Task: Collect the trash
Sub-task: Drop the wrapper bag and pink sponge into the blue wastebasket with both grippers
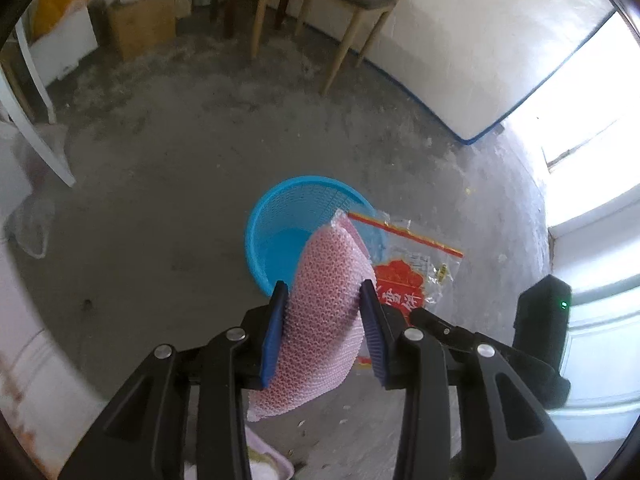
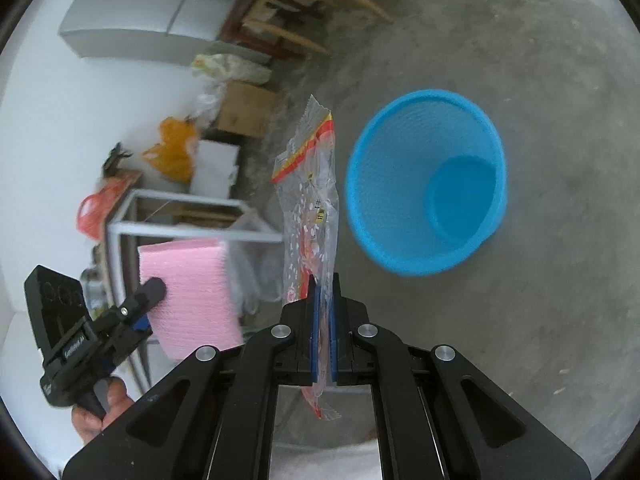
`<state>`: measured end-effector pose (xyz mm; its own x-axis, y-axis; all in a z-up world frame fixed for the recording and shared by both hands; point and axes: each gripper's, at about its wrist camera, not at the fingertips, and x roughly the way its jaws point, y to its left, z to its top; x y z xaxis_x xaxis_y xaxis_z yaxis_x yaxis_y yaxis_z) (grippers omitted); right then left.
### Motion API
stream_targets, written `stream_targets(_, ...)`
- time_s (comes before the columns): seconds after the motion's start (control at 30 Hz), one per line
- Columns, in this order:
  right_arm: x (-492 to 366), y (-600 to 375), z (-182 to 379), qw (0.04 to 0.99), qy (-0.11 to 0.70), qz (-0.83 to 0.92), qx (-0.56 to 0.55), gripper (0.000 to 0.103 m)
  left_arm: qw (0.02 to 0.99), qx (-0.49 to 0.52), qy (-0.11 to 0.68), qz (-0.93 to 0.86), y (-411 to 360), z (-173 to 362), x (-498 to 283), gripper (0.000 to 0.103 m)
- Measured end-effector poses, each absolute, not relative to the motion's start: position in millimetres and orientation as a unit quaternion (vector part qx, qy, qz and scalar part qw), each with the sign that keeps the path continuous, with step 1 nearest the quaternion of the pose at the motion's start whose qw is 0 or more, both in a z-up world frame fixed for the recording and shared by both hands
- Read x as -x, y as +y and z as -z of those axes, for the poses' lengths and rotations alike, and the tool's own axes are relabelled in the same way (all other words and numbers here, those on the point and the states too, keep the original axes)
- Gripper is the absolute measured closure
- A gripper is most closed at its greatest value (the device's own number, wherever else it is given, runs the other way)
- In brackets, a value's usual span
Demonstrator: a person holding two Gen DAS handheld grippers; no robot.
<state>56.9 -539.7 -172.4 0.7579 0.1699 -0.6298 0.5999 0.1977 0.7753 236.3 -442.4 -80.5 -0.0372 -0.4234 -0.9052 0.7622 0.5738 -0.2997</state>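
My left gripper (image 1: pixel 325 294) is shut on a pink foam net sleeve (image 1: pixel 320 328) and holds it in the air over the near rim of a blue mesh trash basket (image 1: pixel 280 224) that stands on the floor. My right gripper (image 2: pixel 324 280) is shut on a clear plastic bag with red print (image 2: pixel 310 196), held upright to the left of the basket (image 2: pixel 428 180). The bag also shows in the left wrist view (image 1: pixel 416 264), just right of the basket. The left gripper and its pink sleeve (image 2: pixel 188 292) show at the lower left of the right wrist view. The basket looks empty.
Bare grey concrete floor (image 1: pixel 180 184) surrounds the basket. A wooden chair (image 1: pixel 328 4) and a cardboard box (image 1: pixel 140 20) stand at the back. A white mattress (image 1: pixel 472 52) leans on the right. A white metal frame (image 2: pixel 180 224), bags and a grey fridge (image 2: pixel 144 20) are at the left.
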Motion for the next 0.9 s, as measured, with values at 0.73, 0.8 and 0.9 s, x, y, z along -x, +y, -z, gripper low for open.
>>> stream_targets(0.73,-2.0,-534.0,169.8,0.723,0.35,0.269,-0.531,0.037,0.718,-0.106,0.511,0.461,-387.2,19.5,-220.5,0.032)
stream_targets(0.8,0.1,-524.6,150.0,0.745,0.354,0.272,-0.496,0.032,0.735,-0.106,0.488,0.459,-365.3,-1.3,-204.6,0.032)
stream_targets(0.9,0.4,-506.1,115.1,0.783,0.353,0.28,-0.429,0.02,0.735,-0.104,0.478,0.47,-335.4,-20.1,-179.2,0.032)
